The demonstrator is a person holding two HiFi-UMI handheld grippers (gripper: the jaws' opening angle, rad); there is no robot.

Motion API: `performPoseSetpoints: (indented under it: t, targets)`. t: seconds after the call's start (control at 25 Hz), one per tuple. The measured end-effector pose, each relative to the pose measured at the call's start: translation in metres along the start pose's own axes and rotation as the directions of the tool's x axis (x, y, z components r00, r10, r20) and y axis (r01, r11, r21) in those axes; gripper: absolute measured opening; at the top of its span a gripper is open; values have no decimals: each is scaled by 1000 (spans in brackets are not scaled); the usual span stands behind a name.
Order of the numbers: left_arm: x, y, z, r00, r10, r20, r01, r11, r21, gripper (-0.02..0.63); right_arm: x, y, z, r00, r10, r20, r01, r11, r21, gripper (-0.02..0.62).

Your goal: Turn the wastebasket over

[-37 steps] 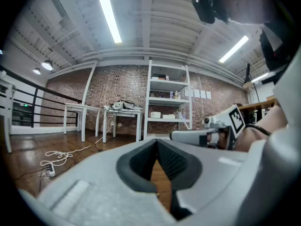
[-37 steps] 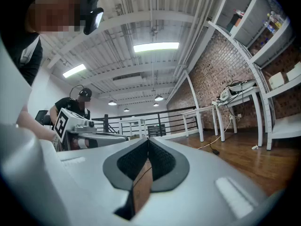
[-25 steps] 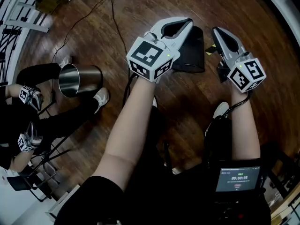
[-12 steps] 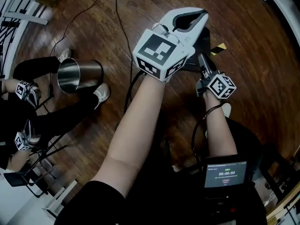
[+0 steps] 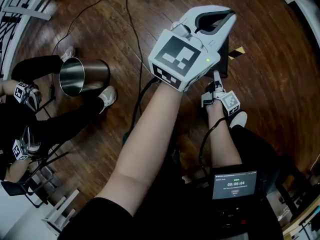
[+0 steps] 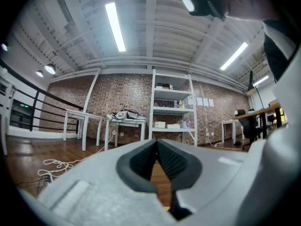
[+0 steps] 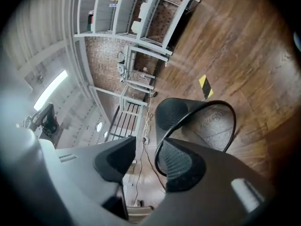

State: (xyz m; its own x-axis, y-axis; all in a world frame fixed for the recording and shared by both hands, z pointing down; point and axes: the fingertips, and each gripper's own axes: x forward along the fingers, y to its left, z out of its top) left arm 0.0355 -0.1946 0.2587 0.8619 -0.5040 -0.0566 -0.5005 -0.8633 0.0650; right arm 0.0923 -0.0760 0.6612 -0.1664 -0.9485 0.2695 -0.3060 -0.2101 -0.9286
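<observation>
Two tools show in the head view. The left tool (image 5: 227,20) is held up close to the camera and covers most of the black mesh wastebasket (image 5: 224,59). The basket sits on the wooden floor (image 5: 270,84) beside a yellow-and-black tape mark (image 5: 238,52). The right tool (image 5: 216,78) is lower, at the basket's near edge. Well off to the left, a steel bin (image 5: 82,76) lies on its side by another person's shoe (image 5: 107,101).

Left gripper view: the left tool (image 6: 156,145) points level at a brick wall (image 6: 122,102) and shelving (image 6: 171,107). Its pads (image 6: 174,161) meet at the tips with nothing between them.

Right gripper view: the right tool (image 7: 148,149) is rolled sideways and its jaws are opening. The wastebasket (image 7: 214,121) is right in front, mouth toward the camera, apparently lying on its side. Its wire rim runs through the gap, just off the right-hand pad (image 7: 181,166), and neither pad presses on it.

By my reading the basket is tipped but not yet turned over. It does not visibly rest upside down, so that part is left.
</observation>
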Motion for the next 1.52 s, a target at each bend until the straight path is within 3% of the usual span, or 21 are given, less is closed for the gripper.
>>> performPoseSetpoints:
  t: [0.2, 0.52, 0.64, 0.8, 1.0, 1.28, 1.4, 1.48, 1.52]
  targets:
    - [-2, 4, 1, 1000, 10, 4, -10, 1000, 1, 2, 12, -22, -5, 999, -21, 35, 18, 995, 99, 178]
    - [-7, 9, 4, 1000, 18, 12, -18, 1000, -6, 2, 47, -37, 4, 998, -20, 54, 14, 993, 114, 178]
    - [-9, 10, 5, 1000, 19, 12, -19, 1000, -3, 2, 53, -37, 12, 996, -23, 85, 12, 991, 132, 54]
    - [-10, 12, 6, 1000, 24, 11, -24, 1000, -2, 2, 54, -34, 24, 995, -23, 97, 9, 990, 141, 21]
    - [-9, 4, 7, 1000, -15, -19, 15, 1000, 1, 2, 55, -7, 42, 999, -52, -8, 51, 993, -105, 14]
    - [-11, 3, 12, 1000, -12, -14, 12, 1000, 11, 2, 44, -8, 103, 969, -207, -134, 151, 927, -343, 8]
    - [-15, 5, 22, 1000, 9, 14, -9, 1000, 3, 2, 43, -1, 125, 936, -282, -210, 160, 873, -460, 8]
    - [-18, 6, 23, 1000, 13, 16, -13, 1000, 2, 2, 46, 6, 132, 905, -340, -255, 142, 807, -573, 8]
    - [-19, 6, 22, 1000, 15, 14, -15, 1000, 1, 2, 48, 10, 134, 885, -375, -277, 120, 757, -642, 9]
